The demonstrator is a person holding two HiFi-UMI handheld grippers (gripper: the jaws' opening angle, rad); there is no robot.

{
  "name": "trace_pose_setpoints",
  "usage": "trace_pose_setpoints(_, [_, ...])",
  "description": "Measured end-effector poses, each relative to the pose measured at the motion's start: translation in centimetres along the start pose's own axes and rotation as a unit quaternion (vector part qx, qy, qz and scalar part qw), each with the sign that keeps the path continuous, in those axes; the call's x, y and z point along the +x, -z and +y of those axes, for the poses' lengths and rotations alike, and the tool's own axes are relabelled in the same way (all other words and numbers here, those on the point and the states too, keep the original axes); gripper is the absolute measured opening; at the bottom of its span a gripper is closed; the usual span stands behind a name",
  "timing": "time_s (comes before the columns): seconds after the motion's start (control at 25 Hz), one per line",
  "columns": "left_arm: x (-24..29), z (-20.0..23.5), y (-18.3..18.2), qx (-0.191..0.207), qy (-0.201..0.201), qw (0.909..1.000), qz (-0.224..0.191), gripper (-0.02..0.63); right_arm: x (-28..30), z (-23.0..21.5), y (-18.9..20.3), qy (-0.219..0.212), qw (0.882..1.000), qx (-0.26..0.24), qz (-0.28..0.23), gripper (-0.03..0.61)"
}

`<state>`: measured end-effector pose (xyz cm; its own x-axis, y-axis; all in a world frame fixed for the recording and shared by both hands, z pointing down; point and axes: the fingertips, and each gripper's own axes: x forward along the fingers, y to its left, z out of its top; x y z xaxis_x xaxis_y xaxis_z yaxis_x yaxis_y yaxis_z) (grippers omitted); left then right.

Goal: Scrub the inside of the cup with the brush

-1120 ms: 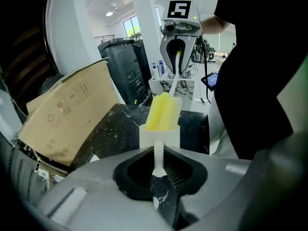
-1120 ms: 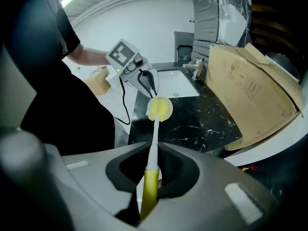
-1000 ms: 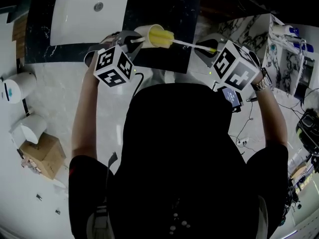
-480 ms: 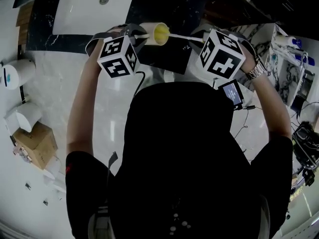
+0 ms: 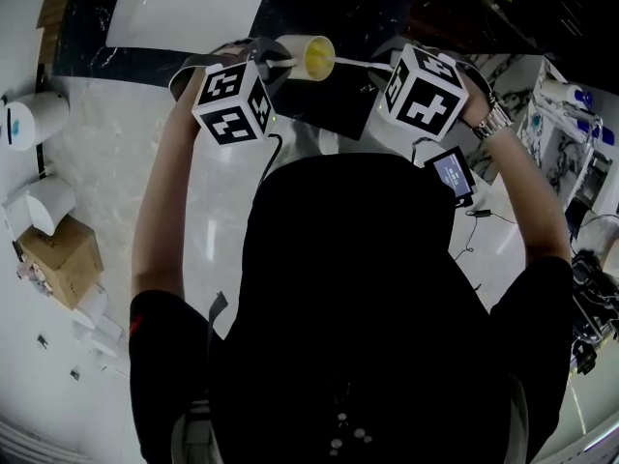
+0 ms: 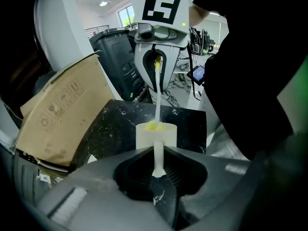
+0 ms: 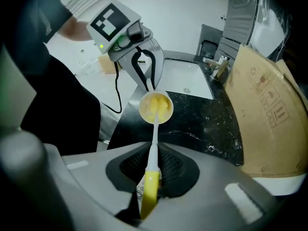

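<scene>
A cream cup [image 5: 298, 52] lies on its side in the air over the black counter, its mouth towards my right gripper. My left gripper [image 6: 158, 154] is shut on the cup's thin handle [image 6: 158, 157]; in the head view it [image 5: 275, 67] sits just left of the cup. The brush's yellow sponge head [image 7: 155, 106] is inside the cup [image 7: 156, 108]. Its white stem [image 5: 360, 64] runs back to my right gripper [image 7: 153, 150], which is shut on the stem just ahead of the yellow grip end [image 7: 149, 192]. In the head view my right gripper [image 5: 389, 67] is to the cup's right.
A white sink [image 5: 179, 6] is set in the black marble counter [image 5: 358, 13], with a faucet [image 7: 219, 67] behind it. A flattened cardboard box [image 7: 262, 107] leans at the counter's end. A dark bin [image 6: 118, 57] stands beyond. Paper rolls [image 5: 44, 206] and a small box [image 5: 58, 259] lie on the floor at left.
The right gripper has moved left towards the cup. The sponge head, which stuck out of the cup's mouth, now sits inside it. The left gripper has kept its hold.
</scene>
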<state>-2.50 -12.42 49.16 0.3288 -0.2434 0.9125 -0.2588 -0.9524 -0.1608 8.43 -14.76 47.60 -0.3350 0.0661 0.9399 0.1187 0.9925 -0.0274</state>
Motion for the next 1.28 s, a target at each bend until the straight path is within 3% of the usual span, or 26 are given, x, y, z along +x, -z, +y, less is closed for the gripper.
trace_pose_setpoints(0.76, [0.3,0.0,-0.5,0.006,0.005,0.9999,0.009,0.046,-1.6,1.0,-1.0,-0.003,1.0,-0.006,-0.014,0.041])
trace_pose_setpoints(1.28, [0.4,-0.1,-0.8,0.016,0.007,0.9997,0.015,0.046,-1.4,-0.9,0.1,0.024,0.998,-0.044,0.027,0.041])
